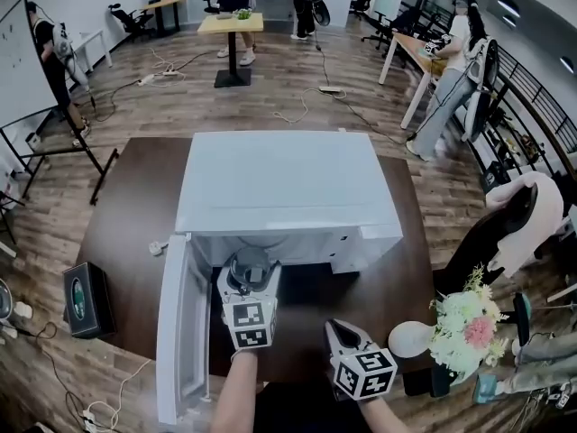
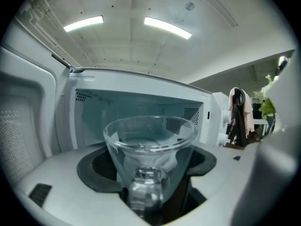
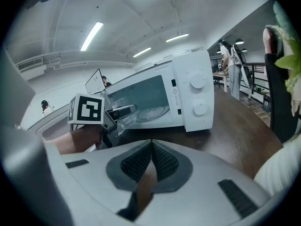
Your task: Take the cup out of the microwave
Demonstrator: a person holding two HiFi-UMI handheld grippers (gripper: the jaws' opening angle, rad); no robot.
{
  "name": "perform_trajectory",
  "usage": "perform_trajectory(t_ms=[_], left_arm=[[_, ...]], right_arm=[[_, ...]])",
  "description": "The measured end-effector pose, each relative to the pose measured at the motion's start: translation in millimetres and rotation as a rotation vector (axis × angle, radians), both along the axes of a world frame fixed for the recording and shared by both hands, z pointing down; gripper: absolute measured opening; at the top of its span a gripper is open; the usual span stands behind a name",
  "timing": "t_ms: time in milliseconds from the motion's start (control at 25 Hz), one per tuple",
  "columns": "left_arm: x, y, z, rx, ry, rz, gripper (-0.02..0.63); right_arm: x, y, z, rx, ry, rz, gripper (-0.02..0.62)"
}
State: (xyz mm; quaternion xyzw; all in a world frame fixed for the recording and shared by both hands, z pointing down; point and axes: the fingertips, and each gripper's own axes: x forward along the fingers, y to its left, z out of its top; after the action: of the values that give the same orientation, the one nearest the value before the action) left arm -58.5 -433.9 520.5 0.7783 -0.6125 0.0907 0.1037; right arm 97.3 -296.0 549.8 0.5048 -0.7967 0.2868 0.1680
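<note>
"Glass, clear right through, is what sits between my left pads (image 2: 95,172). They press on the cup (image 2: 149,140) low down, one from each side, so the left gripper (image 1: 249,282) has a firm pinch on it with its jaws standing wide."

"What does the cup look like from your screen?"

"Broad round rim, walls that taper to a narrow base, and what looks like a thick handle on the side nearest my camera. It stands upright and I see nothing in it."

"Where is it?"

"Just in front of the mouth of the white microwave (image 1: 279,188), clear of the dark brown table (image 1: 135,233). I see the pale cavity (image 2: 141,106) behind the rim. The door (image 1: 176,332) hangs open at my left."

"And your other hand?"

"My right gripper (image 3: 151,147) holds nothing. Its ribbed pads (image 3: 136,164) meet at the tips. It hovers over the table, near the microwave's front corner with the two dials (image 3: 197,95)."
</note>
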Motion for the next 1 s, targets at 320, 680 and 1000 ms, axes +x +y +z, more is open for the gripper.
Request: perform_trajectory(t_ms=[320, 680, 1000], left_arm=[[13.3, 45.2, -6.3, 0.0, 0.014, 0.047, 0.385], [22.1, 93.6, -25.0, 0.005, 0.012, 0.11, 0.385], [36.4, 131.5, -41.3, 0.01, 0.023, 0.19, 0.385]], right_arm=[[5.2, 20.7, -4.7, 0.024, -0.004, 0.035, -0.005], [14.1, 38.7, -24.3, 0.092, -0.022, 0.088, -0.005], [28.2, 41.1, -44.6, 0.179, -0.023, 0.113, -0.006]])
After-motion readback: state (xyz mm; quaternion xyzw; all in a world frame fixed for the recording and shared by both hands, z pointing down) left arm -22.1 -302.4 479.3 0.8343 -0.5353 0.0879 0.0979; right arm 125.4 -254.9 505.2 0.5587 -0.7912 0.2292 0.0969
